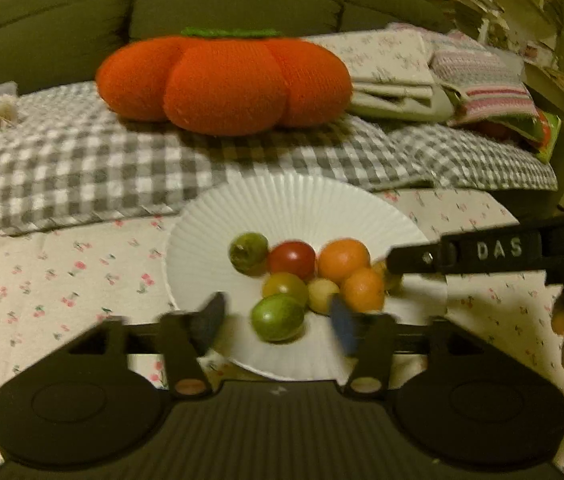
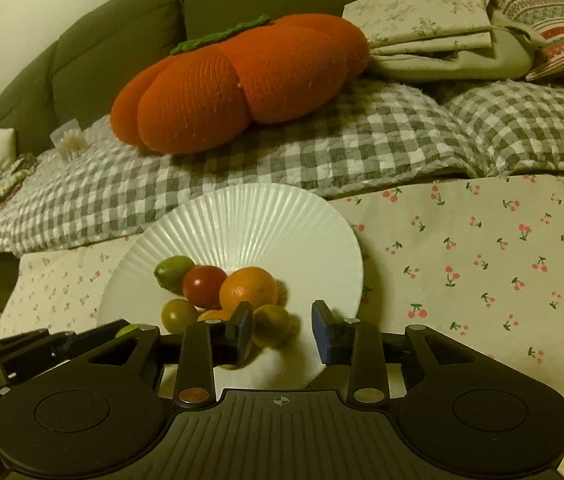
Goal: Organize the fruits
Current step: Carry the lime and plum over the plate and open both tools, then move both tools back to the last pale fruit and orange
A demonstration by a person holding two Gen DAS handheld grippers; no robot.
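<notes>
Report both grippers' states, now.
Left gripper: open, around the green fruit, not clamped.
Right gripper: open, holding nothing.

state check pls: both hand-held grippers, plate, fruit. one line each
left hand-held gripper: open, jaws either side of the bright green fruit, not closed on it
right hand-held gripper: open, a blurred olive fruit between the jaws
white plate: flat on the cherry-print cloth, holding fruit
bright green fruit: on the plate, near edge
red tomato: on the plate, in the cluster
</notes>
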